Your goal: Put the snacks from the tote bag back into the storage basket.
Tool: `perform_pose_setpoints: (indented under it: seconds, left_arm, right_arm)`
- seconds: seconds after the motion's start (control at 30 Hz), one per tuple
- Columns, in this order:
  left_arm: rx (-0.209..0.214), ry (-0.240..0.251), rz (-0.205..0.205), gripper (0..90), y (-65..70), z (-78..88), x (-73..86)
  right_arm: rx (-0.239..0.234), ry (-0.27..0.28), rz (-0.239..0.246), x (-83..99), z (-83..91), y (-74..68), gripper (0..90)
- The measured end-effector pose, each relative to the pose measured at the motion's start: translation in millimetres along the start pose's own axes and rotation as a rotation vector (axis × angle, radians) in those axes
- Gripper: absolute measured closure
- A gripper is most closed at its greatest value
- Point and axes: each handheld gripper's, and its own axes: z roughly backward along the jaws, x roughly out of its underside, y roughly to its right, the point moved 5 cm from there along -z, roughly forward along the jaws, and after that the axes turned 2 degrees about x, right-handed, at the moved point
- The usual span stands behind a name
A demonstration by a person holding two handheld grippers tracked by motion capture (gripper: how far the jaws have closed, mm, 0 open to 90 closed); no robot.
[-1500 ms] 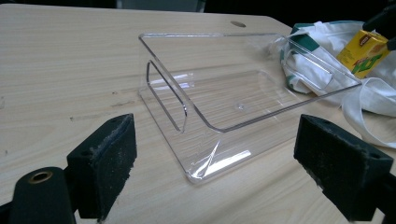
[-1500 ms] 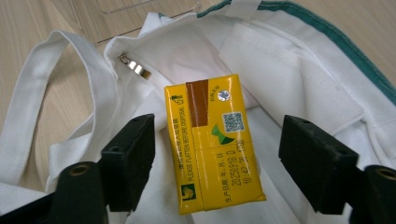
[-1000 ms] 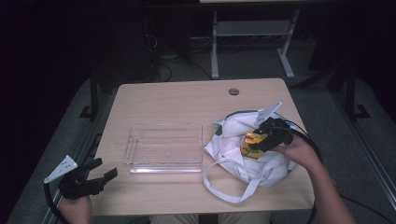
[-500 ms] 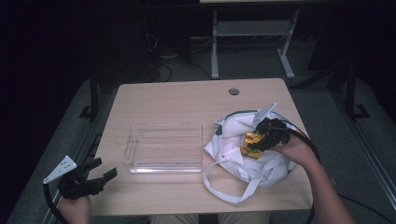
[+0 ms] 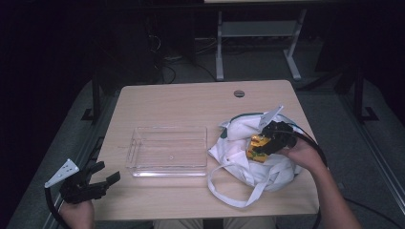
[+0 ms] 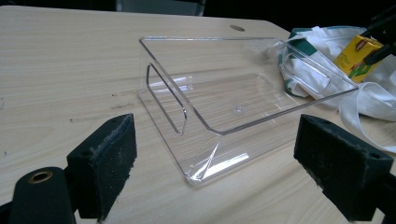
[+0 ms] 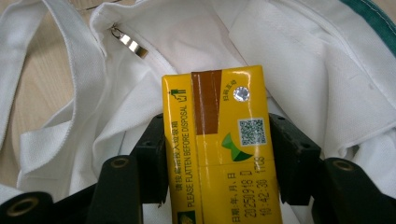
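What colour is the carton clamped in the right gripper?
Yellow, with a brown stripe and green marks; the carton shows best in the right gripper view.

Seen from above: a wooden table (image 5: 181, 102) in a dark room. At centre, a clear tray (image 5: 167, 151). At 3 o'clock of the tray, just beside it, a crumpled white bag (image 5: 248, 164), one strap looping toward 6 o'clock. Over the bag, the right gripper (image 5: 260, 149), jaws just closing, pressed on a yellow carton (image 5: 258, 145). At 8 o'clock, off the table's corner, the left gripper (image 5: 107, 172), jaws apart, holding nothing.
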Motion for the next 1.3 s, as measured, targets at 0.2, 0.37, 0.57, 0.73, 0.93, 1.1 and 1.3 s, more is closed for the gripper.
perform_pose_setpoints:
  seconds: [0.2,0.37,0.57,0.73,0.93,1.1,1.3]
  left_arm:
    - [0.000,-0.001,0.001,12.7,-0.2,0.4,0.0]
    - [-0.002,0.001,0.006,12.7,-0.5,0.8,0.1]
    - [-0.004,0.002,0.005,12.7,-1.0,1.3,0.2]
    - [-0.006,0.005,0.011,12.7,-1.4,1.6,0.3]
    - [-0.006,0.003,0.007,12.7,-1.2,1.3,0.3]
    - [-0.008,0.005,0.007,12.6,-1.0,1.8,0.3]
    - [-0.007,0.005,0.010,12.7,-1.5,1.4,0.5]
  right_arm:
    - [0.005,0.001,0.012,-0.4,-0.1,0.5,46.6]
    - [0.002,0.001,-0.009,-1.1,0.1,0.9,47.6]
    - [0.008,-0.001,-0.008,-2.2,0.8,0.3,49.1]
    - [0.023,0.011,-0.005,-3.3,3.2,0.5,51.6]
    - [-0.013,0.015,-0.018,-5.2,3.8,0.0,52.0]
    - [-0.012,0.022,-0.025,-4.5,5.4,1.8,52.1]
    - [-0.006,0.035,-0.030,-10.1,15.9,1.7,52.1]
